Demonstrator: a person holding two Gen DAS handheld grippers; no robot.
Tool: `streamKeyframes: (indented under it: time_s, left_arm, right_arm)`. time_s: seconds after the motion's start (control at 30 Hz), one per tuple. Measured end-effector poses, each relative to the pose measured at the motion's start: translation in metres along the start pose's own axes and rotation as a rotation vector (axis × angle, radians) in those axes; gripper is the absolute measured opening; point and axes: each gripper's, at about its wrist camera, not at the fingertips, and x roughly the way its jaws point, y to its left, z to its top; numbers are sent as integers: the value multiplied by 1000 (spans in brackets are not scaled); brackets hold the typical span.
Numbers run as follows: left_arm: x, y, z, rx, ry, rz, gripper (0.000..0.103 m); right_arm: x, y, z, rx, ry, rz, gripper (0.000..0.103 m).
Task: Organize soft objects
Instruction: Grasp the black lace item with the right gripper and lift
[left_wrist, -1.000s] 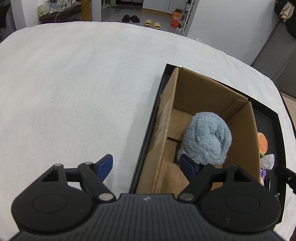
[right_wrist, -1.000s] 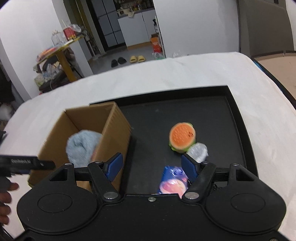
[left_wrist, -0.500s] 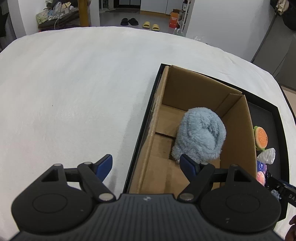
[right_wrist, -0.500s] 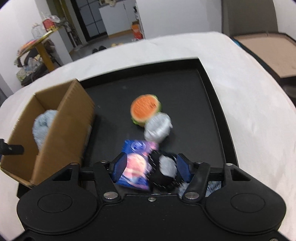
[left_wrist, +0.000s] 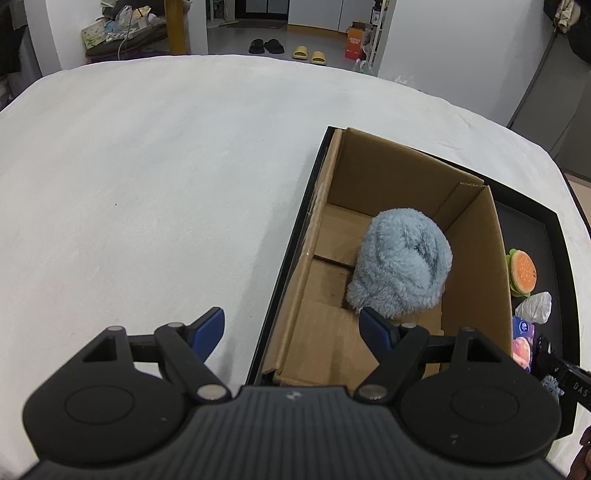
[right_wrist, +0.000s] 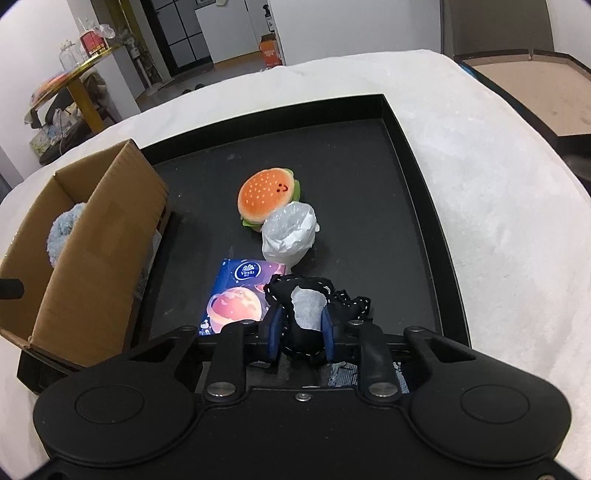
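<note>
Right tongs (right_wrist: 300, 334) have just been closing and now pinch a black pouch (right_wrist: 306, 295) with white stitching and a pale patch, their blue pads pressing it from both sides at the near edge of the black tray (right_wrist: 417, 177). Left tongs (left_wrist: 291, 326) hang with jaws wide apart and nothing between them, one pad over the white cloth (left_wrist: 147, 184), the other over the near end of the box (left_wrist: 476, 266). Just left of the pouch lies a tissue pack (right_wrist: 236, 295), flat on the tray floor and partly under the pouch. Beyond them sits a crumpled white bag (right_wrist: 290, 234), touching the burger toy (right_wrist: 267, 199) behind it. All of these cluster in the near middle of the tray; the far half and the right side of its floor lie bare up to the raised rim. The open box stands along the tray's left edge, its left wall close against the rim. A fluffy blue bundle (left_wrist: 400, 269) rests inside against the right wall, leaving the box's left half and near end free. Left of the tray the cloth is bare out to its rounded far edge. A denim scrap (right_wrist: 343, 373) shows under the right tongs.
</note>
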Motion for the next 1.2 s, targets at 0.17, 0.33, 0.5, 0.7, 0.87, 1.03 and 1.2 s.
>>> streamKeyframes:
  time_s: [0.17,0.33,0.5,0.7,0.87,1.03,1.2]
  left_arm:
    - [0,-1,0,10,1,-1,79]
    - [1,-3,1,20,0,-8,79]
    - [2,1,1,16,0,-11,79]
    - [2,7,4,3,4,-13,79]
    - [0,11,5,4,-9,-33,78]
    - [-3,14,5,-8,-32,-53,77]
    - [-2,19,6,-33,-41,-85,70]
  right_arm:
    - [-6,5,1,-21,-23,-5,23]
    - [-12,12,9,-30,-56,13,23]
    - [-18,22,18,-46,-85,37,23]
    - [-27,43,32,-78,-120,70,23]
    - [-34,60,44,-104,-154,96,23]
    - [-37,80,53,-129,-175,132,23]
    - [-38,101,61,-167,-191,165,23]
